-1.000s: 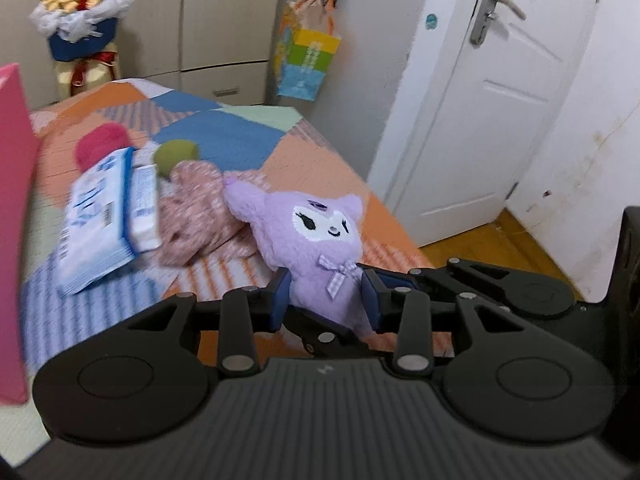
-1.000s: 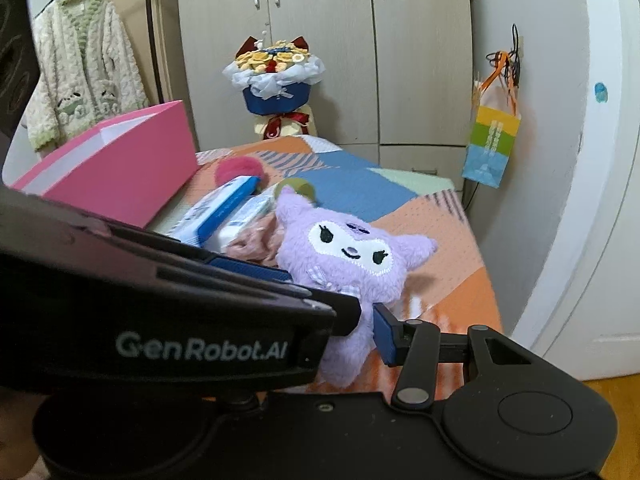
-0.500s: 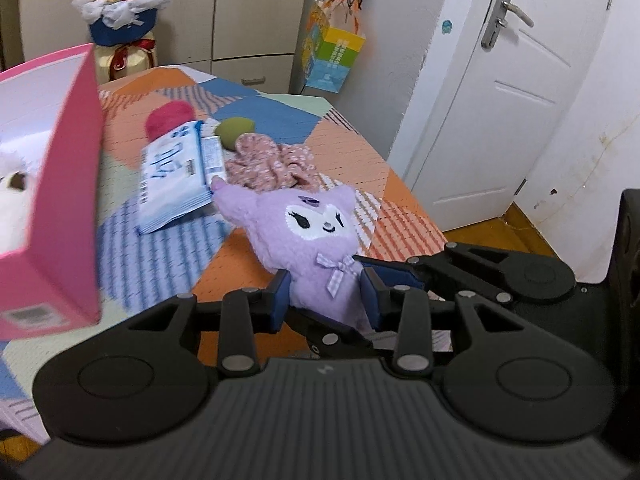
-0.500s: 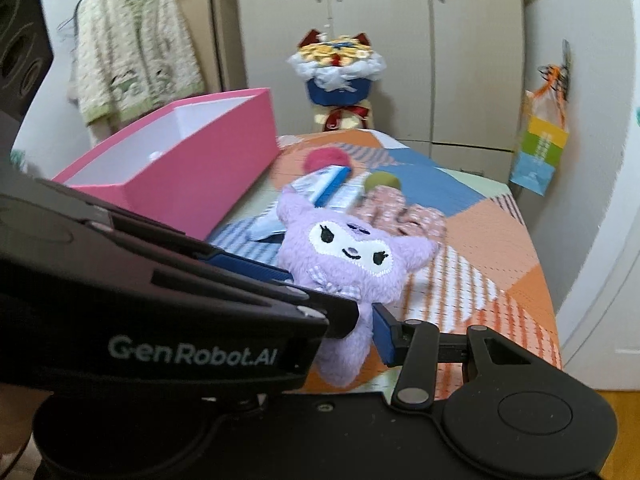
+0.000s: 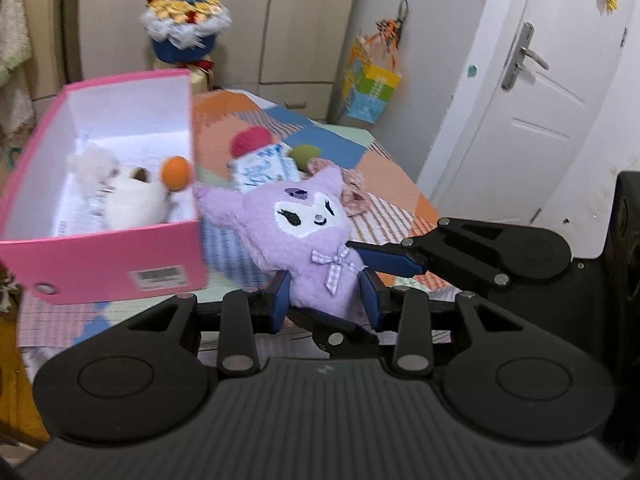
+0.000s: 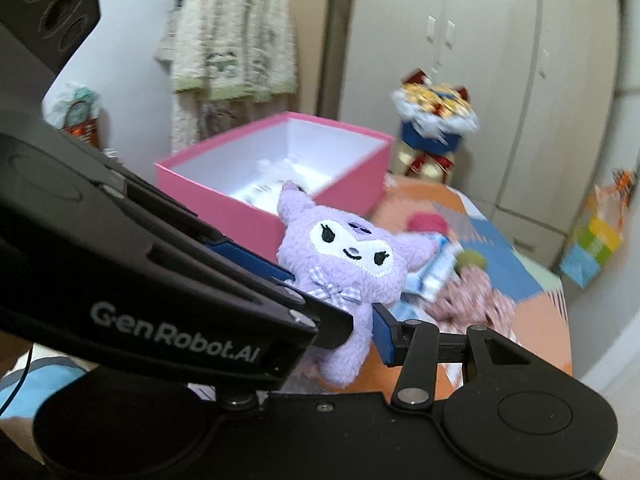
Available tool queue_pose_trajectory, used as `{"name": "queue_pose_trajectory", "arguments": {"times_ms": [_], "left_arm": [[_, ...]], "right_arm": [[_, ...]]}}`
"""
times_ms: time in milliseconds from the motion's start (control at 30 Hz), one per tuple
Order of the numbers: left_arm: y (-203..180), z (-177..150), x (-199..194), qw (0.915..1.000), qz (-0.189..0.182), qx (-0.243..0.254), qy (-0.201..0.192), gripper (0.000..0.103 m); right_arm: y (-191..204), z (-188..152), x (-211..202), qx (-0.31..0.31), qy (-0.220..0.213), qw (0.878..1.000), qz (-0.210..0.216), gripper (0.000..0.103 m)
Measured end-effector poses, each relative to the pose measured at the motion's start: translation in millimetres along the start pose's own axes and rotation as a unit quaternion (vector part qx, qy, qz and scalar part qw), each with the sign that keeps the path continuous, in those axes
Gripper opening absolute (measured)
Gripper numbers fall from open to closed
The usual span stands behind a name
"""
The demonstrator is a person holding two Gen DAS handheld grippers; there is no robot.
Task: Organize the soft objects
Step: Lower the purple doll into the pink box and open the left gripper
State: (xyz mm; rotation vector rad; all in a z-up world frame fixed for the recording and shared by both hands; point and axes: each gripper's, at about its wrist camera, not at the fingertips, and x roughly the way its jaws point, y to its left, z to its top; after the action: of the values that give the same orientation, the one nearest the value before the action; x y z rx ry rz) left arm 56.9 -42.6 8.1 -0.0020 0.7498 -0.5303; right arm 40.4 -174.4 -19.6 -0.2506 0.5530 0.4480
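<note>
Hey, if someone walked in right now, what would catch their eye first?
The purple plush toy, squeezed at its body by both the left gripper and the right gripper. Next, the pink box beside it on the patchwork bed, with a white plush and an orange ball inside.

Soft, even indoor light; motion blur throughout, fisheye bending at edges.
</note>
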Motion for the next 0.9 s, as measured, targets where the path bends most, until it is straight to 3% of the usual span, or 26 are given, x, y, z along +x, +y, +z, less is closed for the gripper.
{"name": "queue_pose_trajectory", "arguments": {"times_ms": [267, 433, 733, 900], "left_arm": [[36, -6, -40, 0.9985, 0.045, -0.016, -0.025, 0.035], [58, 9, -47, 0.9970, 0.060, -0.021, -0.045, 0.035], [105, 69, -15, 0.9969, 0.055, -0.013, -0.055, 0.036], [136, 103, 18, 0.9972, 0.046, -0.029, -0.052, 0.036]], "right_arm": [[37, 27, 7, -0.026, -0.031, 0.998, 0.048, 0.053], [47, 47, 21, -0.030, -0.049, 0.997, 0.058, 0.053], [26, 96, 76, -0.023, -0.063, 0.996, 0.053, 0.053], [5, 123, 118, -0.010, -0.049, 0.997, 0.059, 0.053]]}}
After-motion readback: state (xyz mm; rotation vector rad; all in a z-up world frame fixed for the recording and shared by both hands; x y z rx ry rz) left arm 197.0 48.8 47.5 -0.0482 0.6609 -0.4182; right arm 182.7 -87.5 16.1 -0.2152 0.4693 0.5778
